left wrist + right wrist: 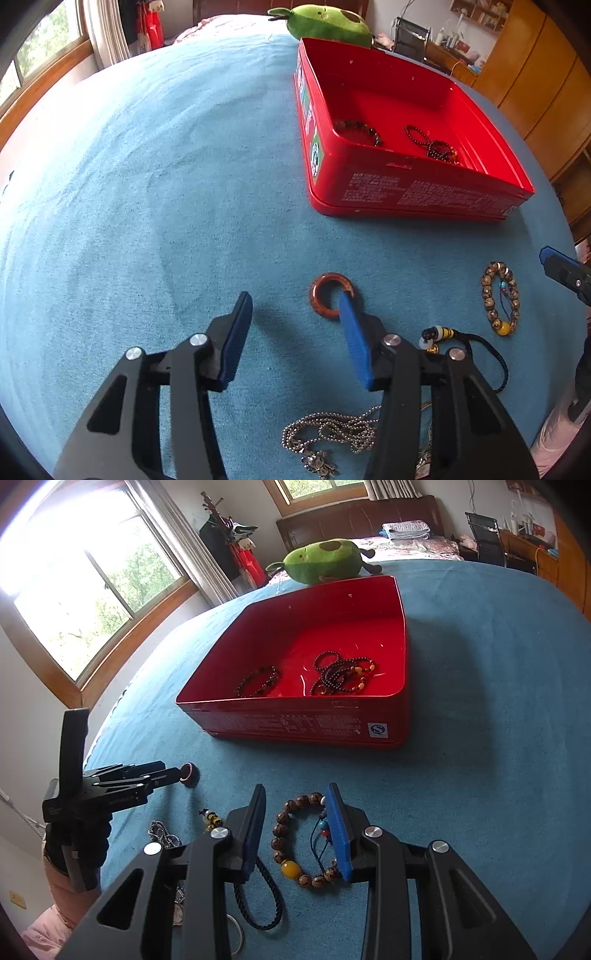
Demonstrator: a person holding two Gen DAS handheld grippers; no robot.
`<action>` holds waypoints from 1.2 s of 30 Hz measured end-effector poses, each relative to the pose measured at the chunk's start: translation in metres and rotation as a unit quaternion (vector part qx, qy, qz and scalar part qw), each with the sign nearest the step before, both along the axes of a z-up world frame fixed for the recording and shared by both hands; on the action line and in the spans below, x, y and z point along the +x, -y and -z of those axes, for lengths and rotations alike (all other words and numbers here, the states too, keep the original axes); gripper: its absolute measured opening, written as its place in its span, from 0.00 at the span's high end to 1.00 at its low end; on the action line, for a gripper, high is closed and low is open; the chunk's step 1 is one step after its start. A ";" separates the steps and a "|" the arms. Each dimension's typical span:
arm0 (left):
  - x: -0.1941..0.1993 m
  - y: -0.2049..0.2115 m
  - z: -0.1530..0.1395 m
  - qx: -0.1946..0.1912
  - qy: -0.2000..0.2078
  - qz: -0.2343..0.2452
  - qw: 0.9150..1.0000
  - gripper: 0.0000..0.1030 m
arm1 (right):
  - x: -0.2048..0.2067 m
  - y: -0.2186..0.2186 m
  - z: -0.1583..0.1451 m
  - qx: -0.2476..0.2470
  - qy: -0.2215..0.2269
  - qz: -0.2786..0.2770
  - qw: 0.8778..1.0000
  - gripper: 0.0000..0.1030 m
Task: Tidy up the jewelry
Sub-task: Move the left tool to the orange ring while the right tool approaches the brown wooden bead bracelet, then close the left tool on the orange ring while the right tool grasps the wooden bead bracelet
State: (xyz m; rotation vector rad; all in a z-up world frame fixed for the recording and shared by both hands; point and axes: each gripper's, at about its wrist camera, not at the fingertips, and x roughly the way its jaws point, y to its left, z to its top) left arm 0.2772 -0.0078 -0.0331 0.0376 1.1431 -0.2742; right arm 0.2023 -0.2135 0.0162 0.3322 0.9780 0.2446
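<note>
A red tin box (pixel 417 184) (pixel 306 723) sits on the blue cloth with dark bead bracelets (pixel 341 674) inside. My left gripper (pixel 295 299) is open; its right fingertip reaches into the hole of a red-brown ring (pixel 318 295), also seen in the right wrist view (pixel 189 773). My right gripper (pixel 295 794) is open around a brown bead bracelet with a yellow bead (pixel 291 843) (pixel 500 299); the right finger lies over the bracelet's right side. A silver chain (pixel 332 432) and a dark cord with beads (pixel 469 343) (pixel 258 897) lie near me.
A green plush toy (pixel 325 561) (pixel 325 22) lies behind the box. The blue cloth (pixel 147 184) stretches wide to the left. Windows, a bed headboard and wooden cabinets stand around the room.
</note>
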 end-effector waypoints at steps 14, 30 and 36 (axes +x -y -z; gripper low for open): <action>0.004 0.004 0.008 0.015 -0.002 -0.004 1.000 0.77 | 0.001 -0.001 0.007 -0.004 -0.008 0.000 1.000 0.67; -0.004 -0.016 0.002 -0.018 -0.001 -0.015 1.000 0.94 | 0.001 0.000 0.032 -0.026 -0.058 -0.003 0.998 0.67; -0.006 -0.016 0.002 -0.017 -0.002 -0.013 1.000 0.94 | 0.005 0.003 0.039 -0.033 -0.071 0.005 0.997 0.67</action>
